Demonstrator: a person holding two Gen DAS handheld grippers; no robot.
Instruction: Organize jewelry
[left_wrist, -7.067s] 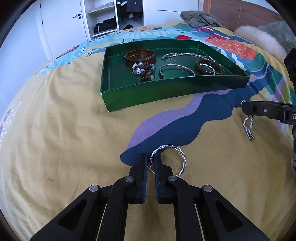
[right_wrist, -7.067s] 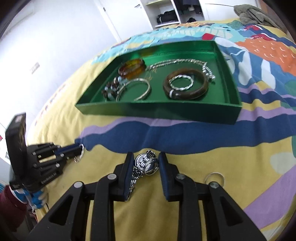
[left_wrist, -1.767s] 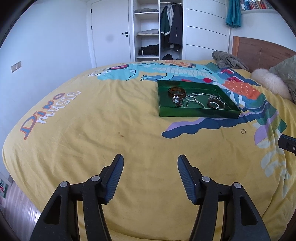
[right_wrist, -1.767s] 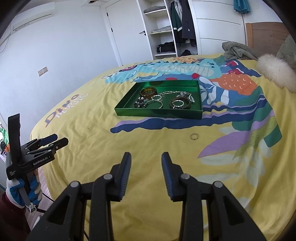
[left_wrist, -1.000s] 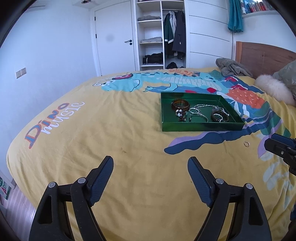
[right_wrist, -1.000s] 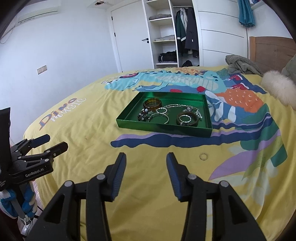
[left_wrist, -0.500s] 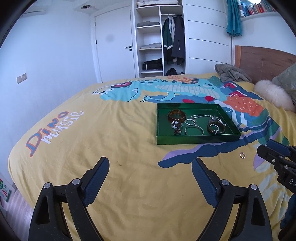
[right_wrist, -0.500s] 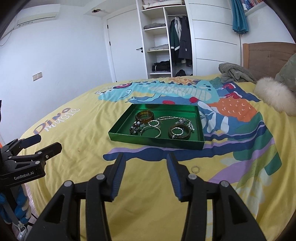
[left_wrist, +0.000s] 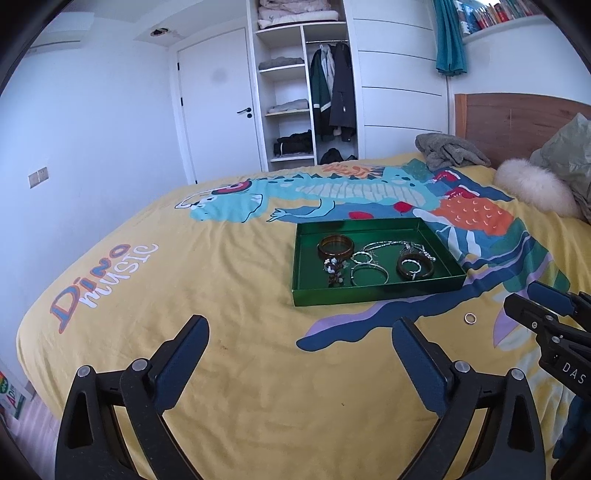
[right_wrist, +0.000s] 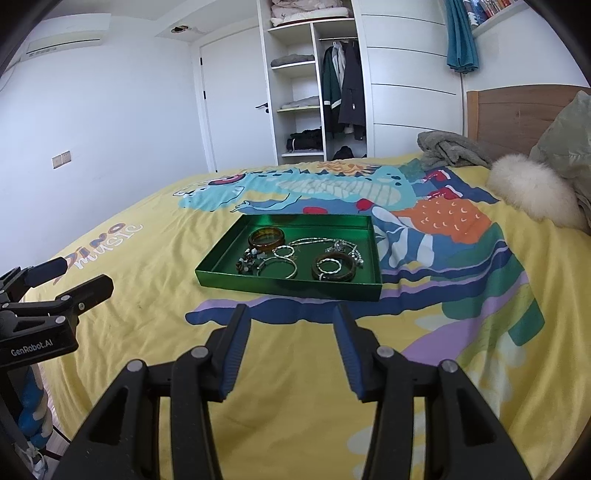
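A green tray (left_wrist: 369, 295) lies on the bed and holds an amber bangle (left_wrist: 335, 247), a silver chain (left_wrist: 388, 245), a dark bangle (left_wrist: 414, 268), a silver bangle (left_wrist: 369, 275) and a beaded bracelet (left_wrist: 334, 271). A small ring (left_wrist: 470, 318) lies on the cover to the right of the tray. My left gripper (left_wrist: 300, 326) hangs well back from the tray, its jaws opening with nothing between them. My right gripper (right_wrist: 290, 314) is open and empty, just in front of the tray (right_wrist: 288, 286). In the right wrist view I cannot see the ring.
The yellow dinosaur bedcover (left_wrist: 221, 280) spreads around the tray. A grey garment (left_wrist: 448, 151), a fluffy white cushion (left_wrist: 535, 188) and a wooden headboard (left_wrist: 517, 118) are at the far right. An open wardrobe (left_wrist: 306, 96) stands behind. The bed's edge drops off at left.
Both grippers have let go of the jewelry they held seven seconds ago and drawn back and up from the tray. The left jaws have spread wider over the last second.
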